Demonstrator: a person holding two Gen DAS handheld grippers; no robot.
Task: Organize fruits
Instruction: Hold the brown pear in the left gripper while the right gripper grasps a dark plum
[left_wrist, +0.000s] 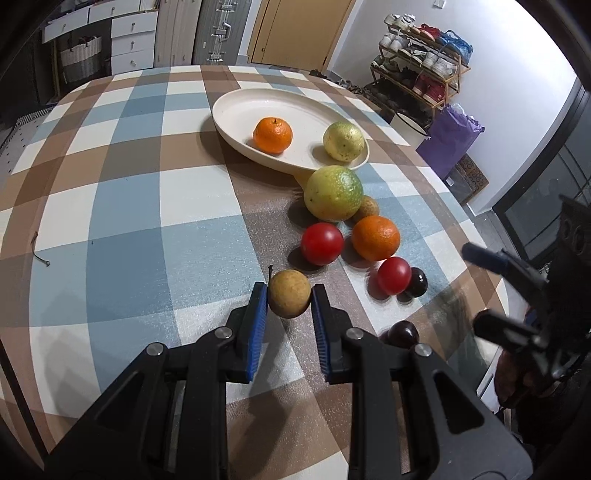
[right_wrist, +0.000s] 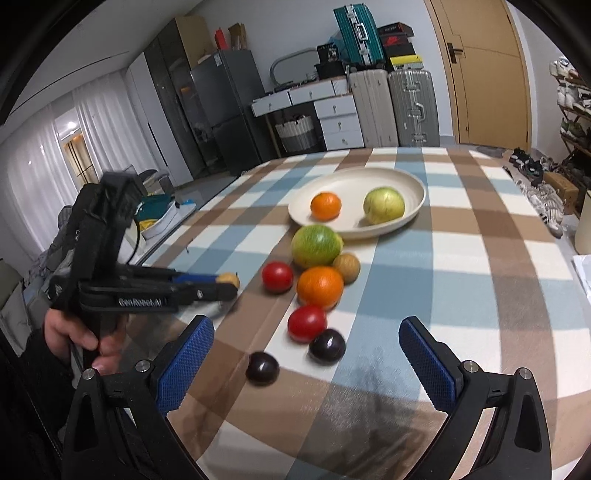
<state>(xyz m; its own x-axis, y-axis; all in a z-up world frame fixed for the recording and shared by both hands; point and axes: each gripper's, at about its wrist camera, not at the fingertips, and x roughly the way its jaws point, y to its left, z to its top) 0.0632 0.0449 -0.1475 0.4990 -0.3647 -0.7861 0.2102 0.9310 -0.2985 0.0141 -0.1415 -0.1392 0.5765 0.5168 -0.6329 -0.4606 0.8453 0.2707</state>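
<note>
Left wrist view: my left gripper (left_wrist: 289, 295) jaws clamped on small tan fruit (left_wrist: 289, 293), near side of surface (left_wrist: 122, 206), short of plate (left_wrist: 236, 110). Light, round, firm-looking; I hold across middle, gently. Right gripper (right_wrist: 306, 354) jaws wide apart, empty, above dark plums (right_wrist: 327, 347).

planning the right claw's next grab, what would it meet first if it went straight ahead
Probably the dark plum just ahead between its open fingers, then the red tomato behind it; depth is unclear.
</note>
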